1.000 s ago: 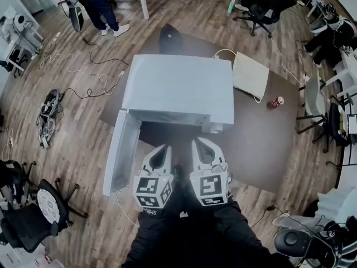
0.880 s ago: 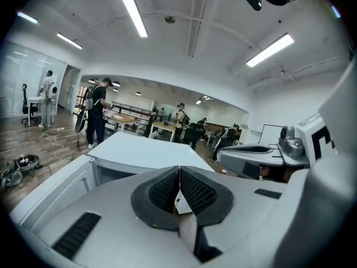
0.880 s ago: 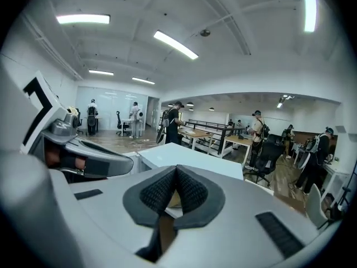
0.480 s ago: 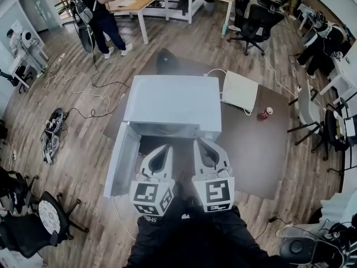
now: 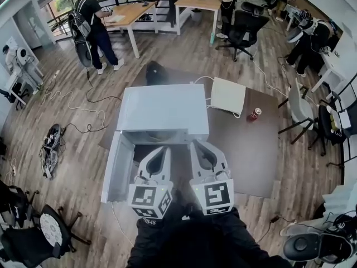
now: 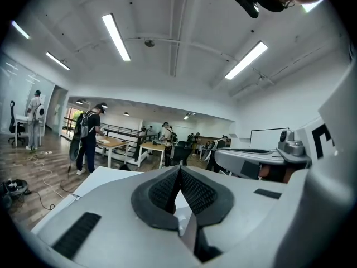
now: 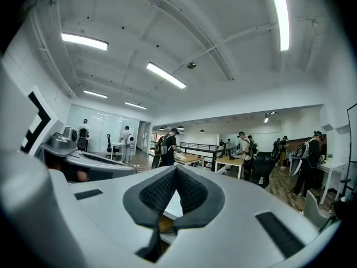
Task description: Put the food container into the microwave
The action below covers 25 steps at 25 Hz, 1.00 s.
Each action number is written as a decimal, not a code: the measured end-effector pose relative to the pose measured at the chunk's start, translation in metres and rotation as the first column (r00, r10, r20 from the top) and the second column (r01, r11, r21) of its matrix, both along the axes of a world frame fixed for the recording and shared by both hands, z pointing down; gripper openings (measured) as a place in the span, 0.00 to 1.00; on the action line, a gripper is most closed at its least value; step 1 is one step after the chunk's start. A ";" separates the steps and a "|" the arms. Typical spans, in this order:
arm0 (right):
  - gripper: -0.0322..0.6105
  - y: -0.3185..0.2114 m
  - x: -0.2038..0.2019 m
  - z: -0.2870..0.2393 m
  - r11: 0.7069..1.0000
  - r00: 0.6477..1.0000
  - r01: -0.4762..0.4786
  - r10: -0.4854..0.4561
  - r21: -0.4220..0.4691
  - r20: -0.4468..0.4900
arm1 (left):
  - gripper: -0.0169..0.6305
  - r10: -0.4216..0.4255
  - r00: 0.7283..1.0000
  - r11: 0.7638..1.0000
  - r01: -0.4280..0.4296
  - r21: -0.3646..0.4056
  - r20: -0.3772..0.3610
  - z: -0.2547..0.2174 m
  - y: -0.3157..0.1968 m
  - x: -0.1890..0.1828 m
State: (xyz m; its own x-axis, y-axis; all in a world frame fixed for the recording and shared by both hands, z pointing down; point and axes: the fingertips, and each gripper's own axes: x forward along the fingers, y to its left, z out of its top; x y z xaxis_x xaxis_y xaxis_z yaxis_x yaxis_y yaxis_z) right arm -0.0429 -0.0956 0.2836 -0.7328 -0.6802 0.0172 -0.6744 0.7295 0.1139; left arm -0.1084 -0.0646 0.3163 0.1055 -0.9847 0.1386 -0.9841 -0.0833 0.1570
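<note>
The microwave (image 5: 163,108) is a white box seen from above, standing on a dark brown surface (image 5: 251,161) in the middle of the head view. Its door (image 5: 117,169) hangs wide open on the left side and swings out toward the near edge. The flat top hides the cavity from this angle, so the food container cannot be made out in any view.

Just near of the microwave's open front, the two grippers are held side by side, close in front of the person's body, both aimed at the far side. The left gripper (image 5: 165,148) points toward the opening beside the door, and the right gripper (image 5: 195,144) sits just right of it. They are near each other but not touching. Each carries its marker cube at the near end, the left cube (image 5: 149,200) and the right cube (image 5: 217,195).

In the left gripper view, the left gripper's (image 6: 179,169) ribbed black pads meet at their tips, pressed together with nothing held. The right gripper view shows the right gripper (image 7: 175,170) the same way, pads together and empty.

On the brown surface, far right of the microwave, lies a flat white pad (image 5: 227,96) with a cable. A small red can (image 5: 255,114) stands just right of the pad.
</note>
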 end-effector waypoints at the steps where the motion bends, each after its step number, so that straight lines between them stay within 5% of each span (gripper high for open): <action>1: 0.09 0.000 0.003 -0.001 1.000 1.000 -0.002 0.002 0.001 0.003 | 0.08 0.002 1.000 1.000 -0.002 0.002 0.003 -0.001 0.000 0.003; 25: 0.09 0.000 0.024 -0.004 1.000 1.000 -0.001 0.001 -0.003 0.022 | 0.08 0.005 1.000 1.000 -0.005 -0.012 0.028 -0.003 0.001 0.023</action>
State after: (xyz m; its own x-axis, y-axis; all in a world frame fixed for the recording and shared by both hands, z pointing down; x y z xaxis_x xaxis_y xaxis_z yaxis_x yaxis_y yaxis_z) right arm -0.0186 -0.0952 0.2798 -0.7325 -0.6807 0.0034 -0.6773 0.7293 0.0966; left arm -0.0852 -0.0632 0.3134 0.1062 -0.9825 0.1529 -0.9877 -0.0865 0.1302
